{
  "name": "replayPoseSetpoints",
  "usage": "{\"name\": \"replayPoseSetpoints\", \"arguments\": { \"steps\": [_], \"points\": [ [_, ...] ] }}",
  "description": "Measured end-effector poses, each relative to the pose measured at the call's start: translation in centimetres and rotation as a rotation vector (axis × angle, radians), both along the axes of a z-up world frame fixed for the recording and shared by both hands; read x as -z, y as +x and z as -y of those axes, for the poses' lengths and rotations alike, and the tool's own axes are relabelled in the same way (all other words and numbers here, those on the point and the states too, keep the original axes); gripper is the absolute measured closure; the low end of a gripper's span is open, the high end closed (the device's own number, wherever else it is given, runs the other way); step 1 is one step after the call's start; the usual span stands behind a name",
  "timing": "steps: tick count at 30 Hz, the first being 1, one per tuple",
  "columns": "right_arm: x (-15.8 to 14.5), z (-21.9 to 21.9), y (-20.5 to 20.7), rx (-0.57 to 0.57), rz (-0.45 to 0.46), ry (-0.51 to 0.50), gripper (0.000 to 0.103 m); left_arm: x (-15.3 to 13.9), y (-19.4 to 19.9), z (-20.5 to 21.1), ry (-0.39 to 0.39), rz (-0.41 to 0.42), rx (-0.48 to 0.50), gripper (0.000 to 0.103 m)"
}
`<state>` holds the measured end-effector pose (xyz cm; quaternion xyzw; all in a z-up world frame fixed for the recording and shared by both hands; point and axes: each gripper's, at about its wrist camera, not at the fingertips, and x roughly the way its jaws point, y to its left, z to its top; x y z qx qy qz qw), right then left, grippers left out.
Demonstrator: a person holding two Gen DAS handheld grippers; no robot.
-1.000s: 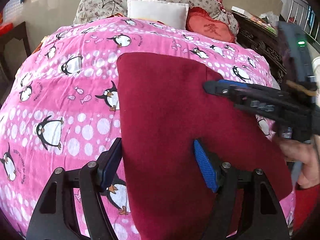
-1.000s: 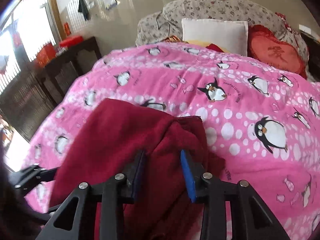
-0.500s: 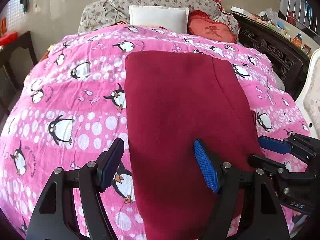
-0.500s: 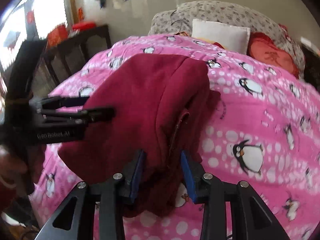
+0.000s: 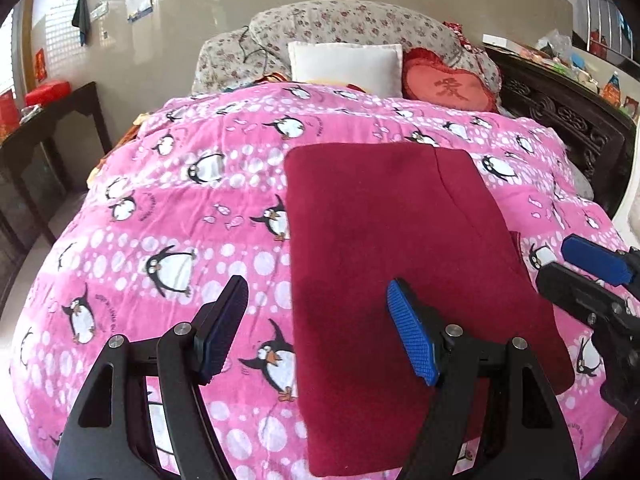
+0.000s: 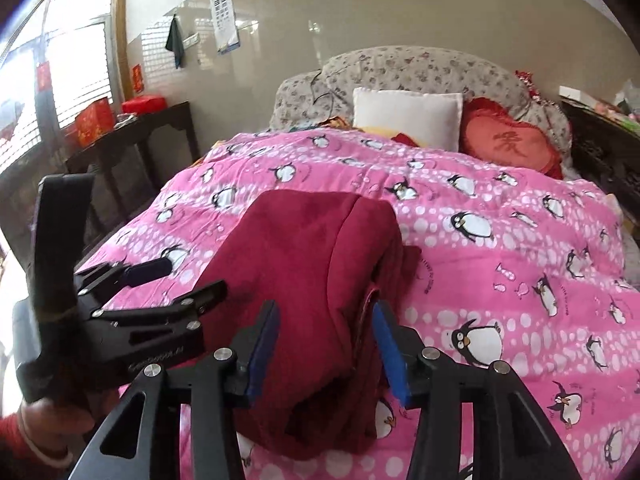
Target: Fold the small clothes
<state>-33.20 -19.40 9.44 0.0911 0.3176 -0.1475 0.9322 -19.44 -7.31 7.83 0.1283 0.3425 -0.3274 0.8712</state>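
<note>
While the dark red garment (image 5: 400,264) lies folded into a long flat rectangle on the pink penguin quilt (image 5: 180,208), it fills the middle and lower right of the left wrist view, its far edge reaching toward the white pillow (image 5: 346,66) near the top. The left gripper (image 5: 316,326) sits at the bottom of that frame with its jaws spread wide and nothing between them; one finger is over the quilt, the other over the cloth. At the right edge of the same frame the right gripper (image 5: 576,268) shows beside the garment's right border. In the right wrist view the garment (image 6: 316,264) runs up the centre, its near end bunched and thicker. The right gripper (image 6: 326,354) is released too, jaws apart on either side of that bunched end, not pinching it. The red heart cushion (image 6: 510,144) rests beside the pillow, upper right.
</note>
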Motion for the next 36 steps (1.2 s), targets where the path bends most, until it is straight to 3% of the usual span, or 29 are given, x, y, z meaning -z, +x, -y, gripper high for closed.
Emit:
{"name": "replayPoseSetpoints", "arguments": {
  "steps": [9,36],
  "points": [
    [0.0,0.1,1.0,0.038,0.004,0.022,0.055,-0.3,0.3,-1.0,-0.029,-0.003,-0.027,0.030],
    [0.1,-0.9,2.5,-0.001,0.000,0.053,0.054,-1.5,-0.2,-1.9,-0.033,0.044,-0.042,0.030]
  ]
}}
